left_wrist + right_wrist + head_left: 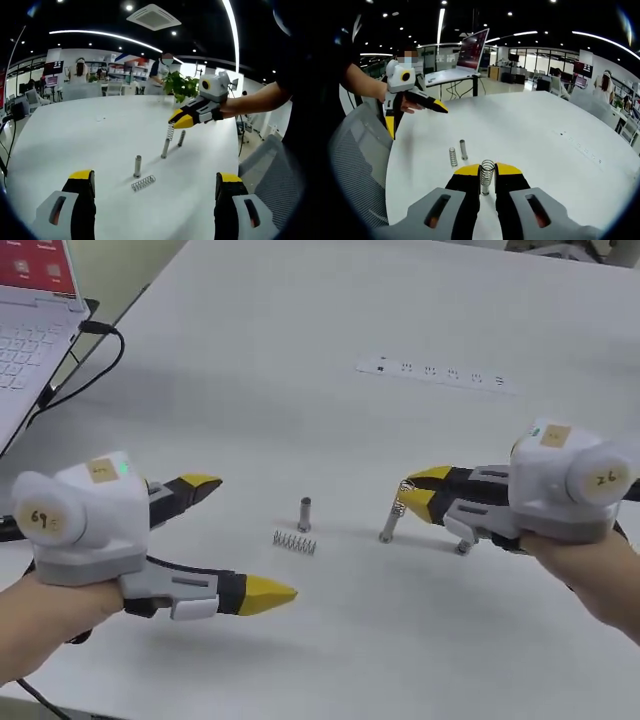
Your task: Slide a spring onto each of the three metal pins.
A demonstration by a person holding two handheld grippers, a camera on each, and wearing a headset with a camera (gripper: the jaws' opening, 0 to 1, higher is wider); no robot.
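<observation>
risk: spring (487,181), pinched between the closed tips of the right tool (487,170), could buckle or pop free if lowered off-line from the pin (387,526) just under those tips. its long axis stands near vertical. left tool (252,537) gapes wide, empty, loose spring (294,541) lying ahead of it.

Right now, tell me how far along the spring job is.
Done, it seems: the far pin looks already fitted. In hand: the right claw is shut on the held spring, at the top of the middle pin. Left: the bare pin and the loose spring lying beside it; the left claw is open.
</observation>
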